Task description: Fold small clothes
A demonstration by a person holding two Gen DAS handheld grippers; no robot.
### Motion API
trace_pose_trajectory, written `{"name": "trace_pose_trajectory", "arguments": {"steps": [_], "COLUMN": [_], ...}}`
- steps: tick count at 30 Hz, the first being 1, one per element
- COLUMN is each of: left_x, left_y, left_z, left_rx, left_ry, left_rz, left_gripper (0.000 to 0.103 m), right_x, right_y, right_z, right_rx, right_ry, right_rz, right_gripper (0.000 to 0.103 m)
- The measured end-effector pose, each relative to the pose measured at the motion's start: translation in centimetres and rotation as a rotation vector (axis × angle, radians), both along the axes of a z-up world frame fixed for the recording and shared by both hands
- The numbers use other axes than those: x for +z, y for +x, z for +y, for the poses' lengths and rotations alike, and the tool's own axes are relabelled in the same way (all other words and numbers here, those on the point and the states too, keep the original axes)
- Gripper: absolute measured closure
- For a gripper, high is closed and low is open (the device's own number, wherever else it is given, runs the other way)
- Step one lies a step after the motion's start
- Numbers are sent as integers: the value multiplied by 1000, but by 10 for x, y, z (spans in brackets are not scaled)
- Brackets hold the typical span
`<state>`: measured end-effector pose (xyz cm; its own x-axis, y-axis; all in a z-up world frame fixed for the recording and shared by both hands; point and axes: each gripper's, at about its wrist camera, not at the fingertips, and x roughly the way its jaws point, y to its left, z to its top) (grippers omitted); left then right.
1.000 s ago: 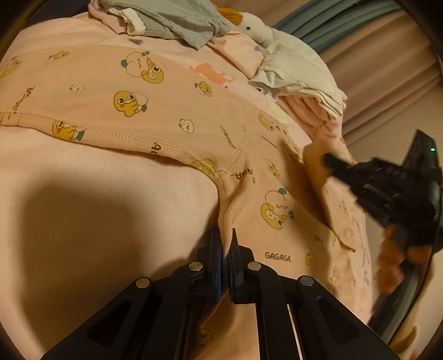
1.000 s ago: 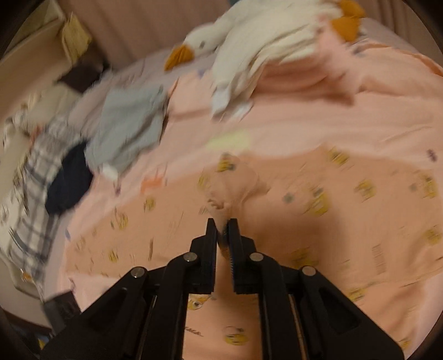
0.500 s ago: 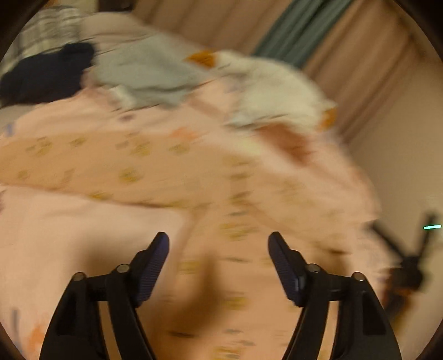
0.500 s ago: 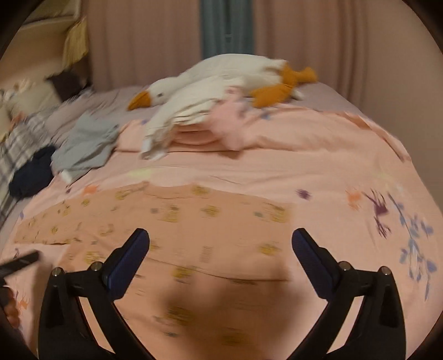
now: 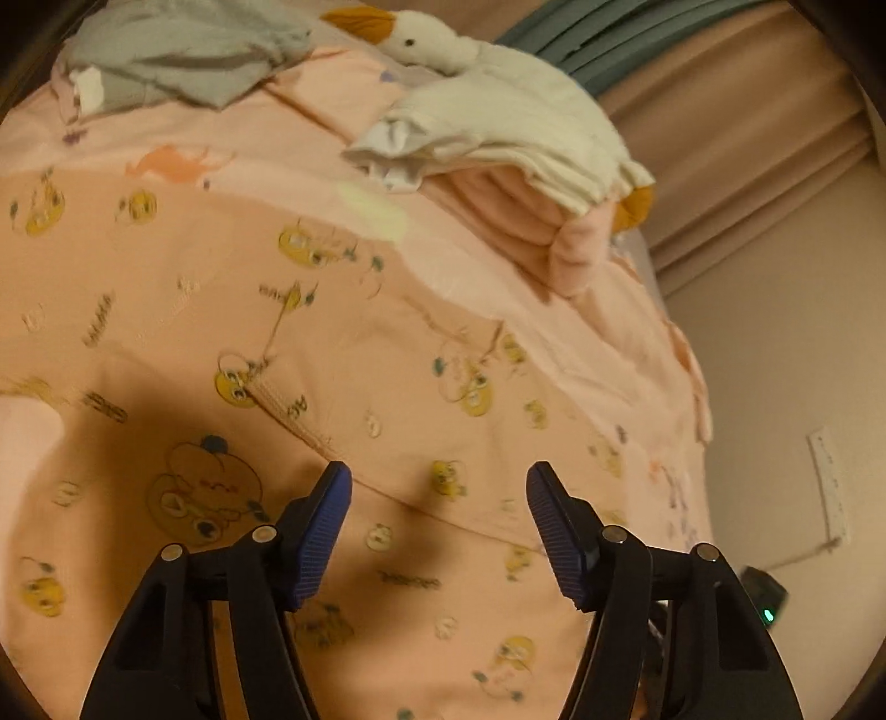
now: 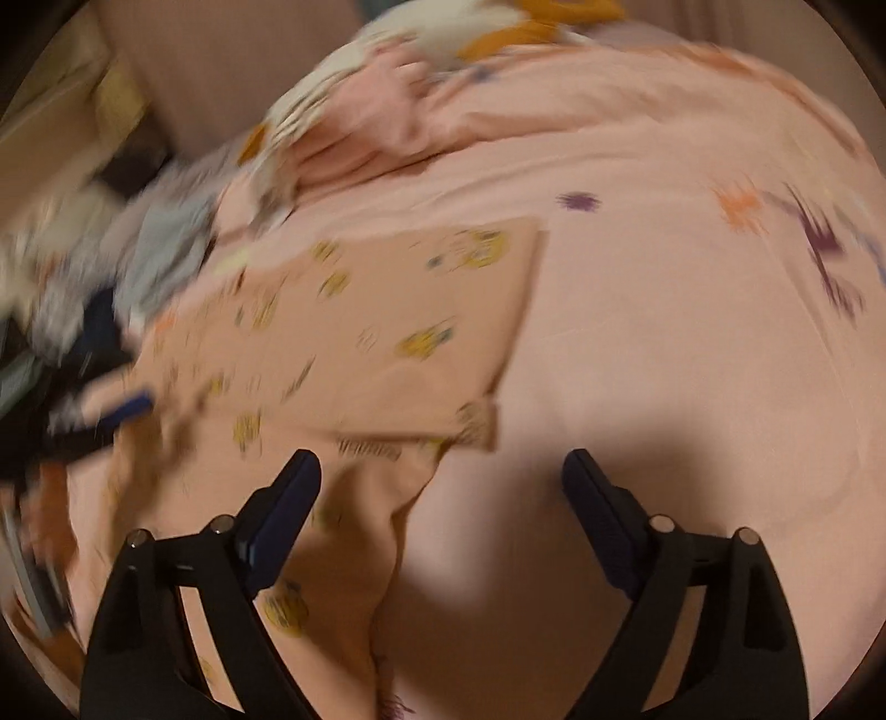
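Observation:
A peach garment printed with yellow cartoon ducks (image 5: 343, 354) lies spread flat on the pink bedsheet (image 6: 664, 332). My left gripper (image 5: 437, 487) hovers over the garment with its jaws apart and closing; nothing sits between the blue pads. In the right wrist view the same garment (image 6: 376, 327) shows a straight folded right edge. My right gripper (image 6: 441, 471) hangs above that garment's near right corner, its jaws wide and closing, with only cloth below them and nothing gripped. That view is blurred.
A white plush goose (image 5: 498, 83) lies on a stack of folded pink and white clothes (image 5: 531, 221) at the back. A grey garment (image 5: 183, 50) sits at the far left. Dark and plaid clothes (image 6: 83, 332) pile at the left. Curtains (image 5: 720, 127) and a wall stand behind.
Both grippers let go of the peach garment and opened. The garment now lies flat. My right gripper swung to the garment's right edge; my left moved across the cloth.

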<state>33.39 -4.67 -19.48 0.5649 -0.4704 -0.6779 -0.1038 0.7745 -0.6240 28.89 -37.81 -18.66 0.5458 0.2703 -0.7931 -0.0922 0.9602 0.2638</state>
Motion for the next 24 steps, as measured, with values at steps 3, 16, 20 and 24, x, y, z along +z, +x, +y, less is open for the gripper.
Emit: {"name": "trace_pose_trajectory", "arguments": {"steps": [3, 16, 20, 24], "left_x": [-19, -5, -1, -14], "left_y": [5, 24, 25, 30], "left_z": [-2, 25, 46, 52], "left_rx": [37, 264, 281, 232], "left_ry": [-30, 111, 134, 153], "left_rz": [47, -21, -28, 57], "left_gripper": [37, 96, 96, 94], "right_x": [-8, -7, -8, -8], "right_y": [4, 14, 15, 14], "right_z": [12, 15, -10, 4], "right_rx": [32, -22, -61, -49], "right_ry": [-94, -221, -32, -128], "right_rz": [3, -74, -61, -62], "right_gripper": [12, 63, 77, 77]}}
